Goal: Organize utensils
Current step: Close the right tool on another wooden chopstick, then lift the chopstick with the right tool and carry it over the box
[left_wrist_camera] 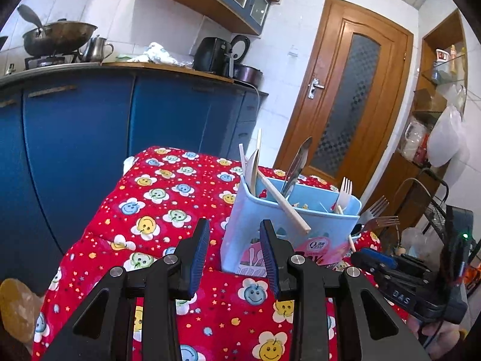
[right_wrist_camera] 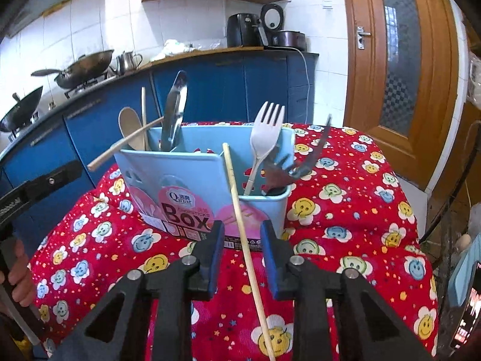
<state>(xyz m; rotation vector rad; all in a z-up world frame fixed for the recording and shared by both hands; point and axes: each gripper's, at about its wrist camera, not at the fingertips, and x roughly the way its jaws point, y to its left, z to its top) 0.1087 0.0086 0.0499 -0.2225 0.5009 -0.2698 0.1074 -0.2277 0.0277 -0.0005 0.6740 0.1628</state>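
Observation:
A light blue utensil box [left_wrist_camera: 270,225] [right_wrist_camera: 198,174] stands on the red smiley tablecloth [left_wrist_camera: 168,210] [right_wrist_camera: 345,216]. It holds a wooden spoon [right_wrist_camera: 130,128], steel tongs [right_wrist_camera: 174,111], a white plastic fork [right_wrist_camera: 266,129], dark metal forks [right_wrist_camera: 309,156] and chopsticks. One chopstick [right_wrist_camera: 246,240] leans against the box front, its lower end on the cloth, and passes between my right gripper's [right_wrist_camera: 242,240] open fingers without touching them. My left gripper [left_wrist_camera: 234,240] is open and empty, just in front of the box's left end. The right gripper also shows in the left wrist view [left_wrist_camera: 390,273].
Blue kitchen cabinets [left_wrist_camera: 90,138] with a counter, wok [left_wrist_camera: 57,36], kettle and air fryer [right_wrist_camera: 243,30] stand behind the table. A wooden door [left_wrist_camera: 345,96] is to the right. A shelf with bags [left_wrist_camera: 436,126] and a wire rack are at the far right.

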